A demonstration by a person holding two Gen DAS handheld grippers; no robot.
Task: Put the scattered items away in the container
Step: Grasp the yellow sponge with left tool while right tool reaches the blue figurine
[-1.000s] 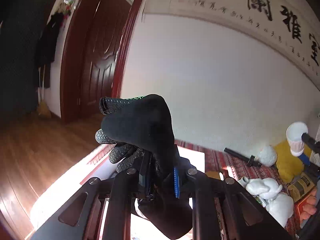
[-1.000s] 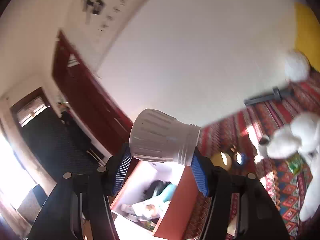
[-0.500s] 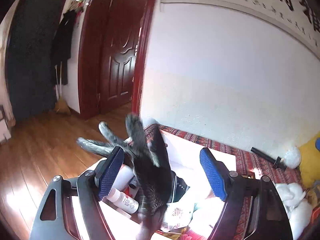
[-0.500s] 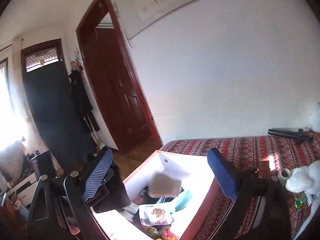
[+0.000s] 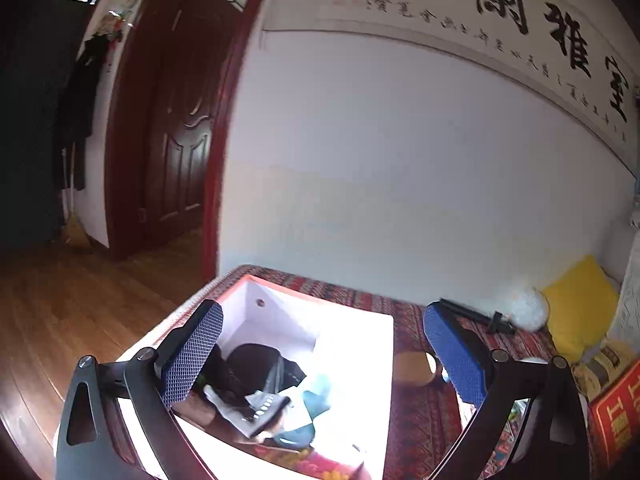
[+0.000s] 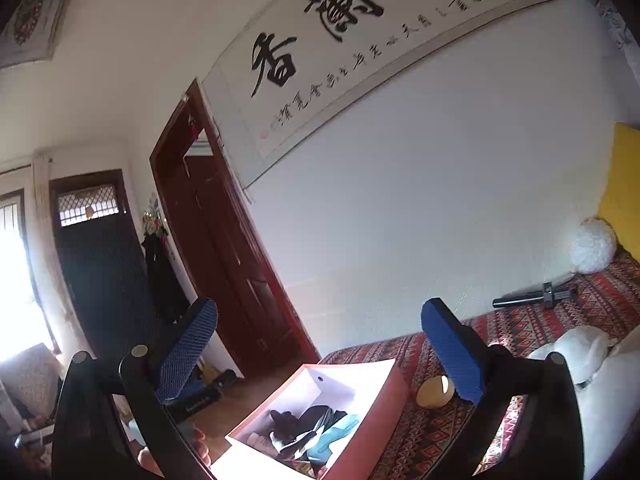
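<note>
Hovering over the container [image 5: 352,320] with my left gripper [image 5: 320,360] opening, nothing between its pads, and my right gripper [image 6: 320,360] spread empty, I judged the yellowish round item [image 6: 434,392], just beside the box's right wall, lay nearer my right jaws.

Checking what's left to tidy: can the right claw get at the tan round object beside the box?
Probably yes: the right claw is empty, and the tan round object lies uncovered on the patterned cloth beside the box.
</note>
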